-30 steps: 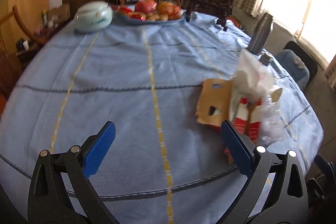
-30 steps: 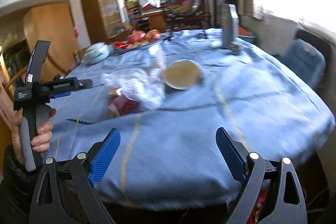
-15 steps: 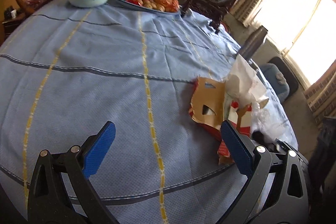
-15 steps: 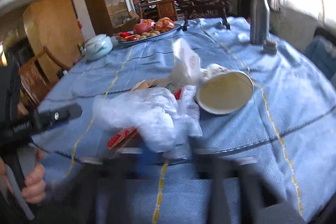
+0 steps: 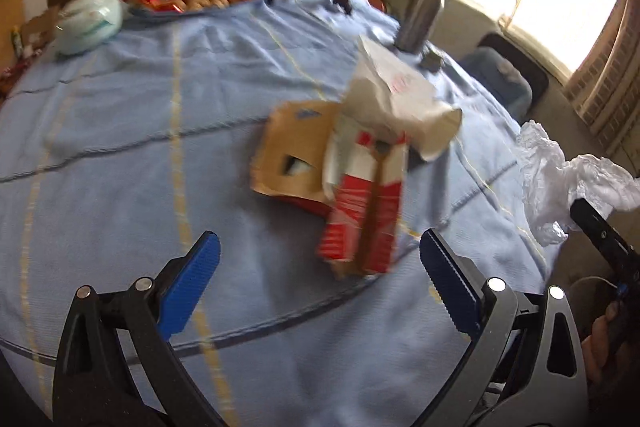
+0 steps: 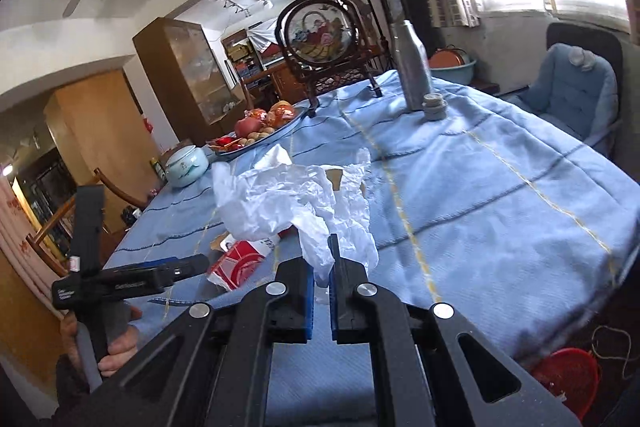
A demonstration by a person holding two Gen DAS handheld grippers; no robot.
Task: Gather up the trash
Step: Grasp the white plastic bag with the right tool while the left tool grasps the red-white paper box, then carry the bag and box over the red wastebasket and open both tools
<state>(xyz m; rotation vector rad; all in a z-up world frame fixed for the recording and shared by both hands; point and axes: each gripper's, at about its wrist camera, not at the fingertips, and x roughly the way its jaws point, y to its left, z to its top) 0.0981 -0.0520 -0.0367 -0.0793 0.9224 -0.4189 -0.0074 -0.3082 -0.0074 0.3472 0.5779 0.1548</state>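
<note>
A wide surface [image 6: 500, 187] draped in a blue cloth with yellow and dark stripes was seen filling both views. At its far end a round framed picture on a dark wooden stand [image 6: 320, 39] was placed, with a platter of fruit [image 6: 260, 131] just in front of it toward the left and a pale green lidded jar [image 6: 186, 165] beside the platter. A tall metal flask [image 6: 412, 67] was stood upright near the window side, its small cap [image 6: 434, 107] set down just beside it. A blue cushioned chair [image 6: 572, 95] was seen past the surface edge, and a red basket [image 6: 564, 375] was visible low on the floor at the lower right.

The trash was gathered near the middle of the surface: a flattened brown cardboard piece [image 5: 296, 151], a red and white carton [image 5: 364, 215] lying partly on it, and a crumpled white paper bag [image 5: 400, 99] leaning over both.

A crumpled white plastic bag [image 6: 288, 203] was held lifted off the cloth, a fold of it pinched between the blue pads of the right gripper [image 6: 320, 283], whose jaws were closed tight on it. In the left wrist view the same bag was seen hanging past the right edge of the surface.

The left gripper [image 5: 320, 267] was held above the cloth with its jaws spread wide and nothing between them, the carton lying just ahead of it. A hand [image 6: 112, 343] was seen wrapped around its handle in the right wrist view
</note>
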